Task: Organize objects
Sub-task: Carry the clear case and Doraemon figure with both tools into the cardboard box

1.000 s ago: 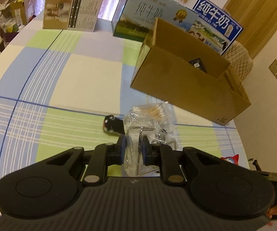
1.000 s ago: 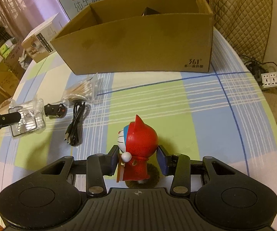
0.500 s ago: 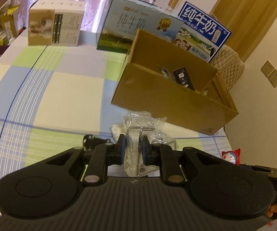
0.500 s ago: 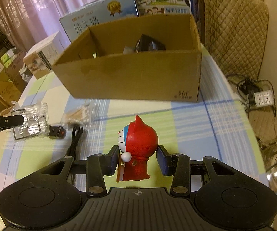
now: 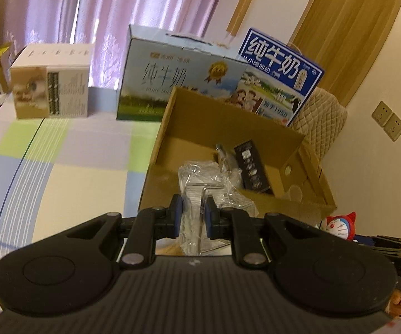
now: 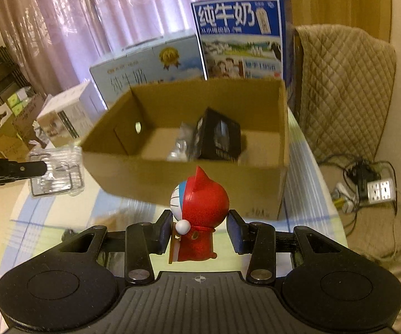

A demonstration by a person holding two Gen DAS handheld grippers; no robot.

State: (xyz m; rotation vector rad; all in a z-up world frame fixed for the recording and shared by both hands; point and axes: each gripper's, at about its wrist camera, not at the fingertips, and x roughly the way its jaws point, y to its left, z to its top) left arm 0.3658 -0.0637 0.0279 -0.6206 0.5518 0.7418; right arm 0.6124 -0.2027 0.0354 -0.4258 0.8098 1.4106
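Note:
My left gripper (image 5: 193,213) is shut on a clear plastic packet of small metal parts (image 5: 200,183) and holds it in the air at the near wall of the open cardboard box (image 5: 228,128). The packet (image 6: 56,171) also shows at the left of the right wrist view. My right gripper (image 6: 199,229) is shut on a red cat figurine (image 6: 199,208), lifted in front of the box (image 6: 189,175). The figurine (image 5: 341,225) shows at the right of the left wrist view. A black packet (image 6: 220,137) and a silvery item lie inside the box.
Two milk cartons (image 5: 178,75) (image 6: 239,36) stand behind the box. A white product box (image 5: 51,86) stands at the table's far left. A quilted chair (image 6: 342,83) is to the right, with a power strip and cables (image 6: 373,192) on the floor. The checked tablecloth (image 5: 61,167) lies below.
Both grippers have risen and moved toward the cardboard box, carrying the packet and the figurine. The box interior is now seen from above, and the cable and small items on the table have left view.

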